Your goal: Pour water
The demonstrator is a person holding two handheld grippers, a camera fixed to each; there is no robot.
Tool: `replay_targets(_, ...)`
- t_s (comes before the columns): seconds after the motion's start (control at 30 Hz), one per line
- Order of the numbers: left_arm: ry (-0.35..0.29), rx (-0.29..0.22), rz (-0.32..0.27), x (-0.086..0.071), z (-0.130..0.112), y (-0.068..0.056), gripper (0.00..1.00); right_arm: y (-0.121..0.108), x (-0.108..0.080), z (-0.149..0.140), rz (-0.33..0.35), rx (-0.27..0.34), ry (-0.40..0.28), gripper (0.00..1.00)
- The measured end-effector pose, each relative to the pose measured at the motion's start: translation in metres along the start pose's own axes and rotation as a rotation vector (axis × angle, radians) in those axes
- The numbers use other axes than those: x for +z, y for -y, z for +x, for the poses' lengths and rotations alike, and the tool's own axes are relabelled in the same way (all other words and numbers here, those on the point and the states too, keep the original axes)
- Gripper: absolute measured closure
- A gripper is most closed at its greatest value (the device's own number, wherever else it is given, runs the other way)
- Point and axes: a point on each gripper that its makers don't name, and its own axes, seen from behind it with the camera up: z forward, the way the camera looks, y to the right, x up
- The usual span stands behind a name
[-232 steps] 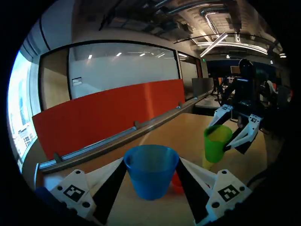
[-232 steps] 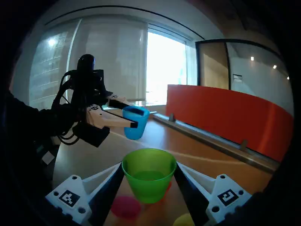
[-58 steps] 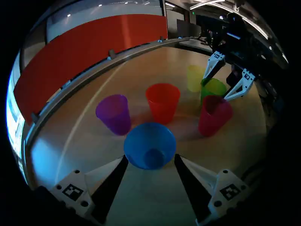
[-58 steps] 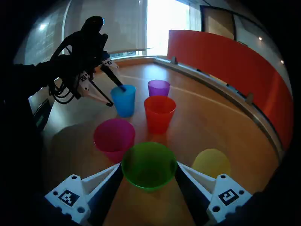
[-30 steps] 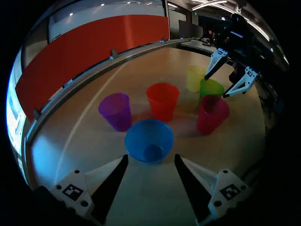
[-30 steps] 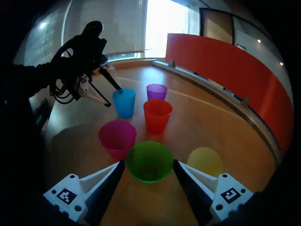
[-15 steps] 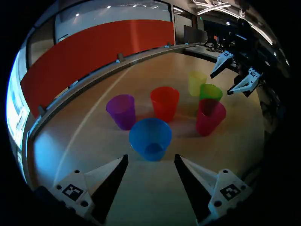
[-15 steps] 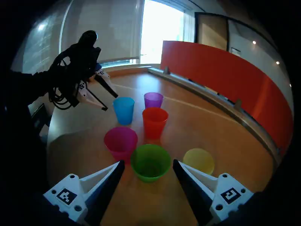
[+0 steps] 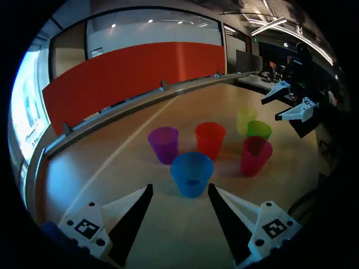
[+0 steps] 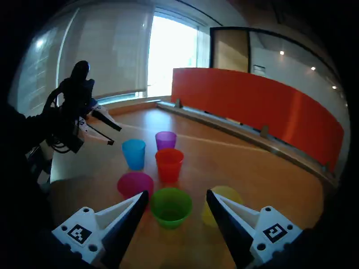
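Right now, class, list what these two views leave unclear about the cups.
Right gripper view: yellow cup, partly covered by a finger of the right gripper.
Left gripper view: green cup's base, hidden behind the pink cup.
Both views: water levels, cup insides too dim and small.

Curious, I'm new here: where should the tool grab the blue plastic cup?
Upper wall under the rim, level from the near side: the blue plastic cup stands upright, widest on top, before the open left tool; a purple plastic cup and an orange plastic cup crowd behind.
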Motion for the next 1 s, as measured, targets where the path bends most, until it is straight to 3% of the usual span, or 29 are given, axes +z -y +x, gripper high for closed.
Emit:
replay_targets(0.17,-0.079,-0.003,0.066,-0.007,0.015,0.007,0.09,-0.007,-0.004,0.005,-0.059,0.037,-0.057,0.00)
replay_targets(0.67,-0.253,-0.082,0.231,-0.030,0.038,0.029,0.09,-0.039,-0.023,0.032,-0.263,0.113,-0.201,0.00)
replay_targets(1.0,-0.339,-0.136,0.353,-0.040,0.042,0.042,0.09,-0.062,-0.030,0.046,-0.413,0.111,-0.277,0.00)
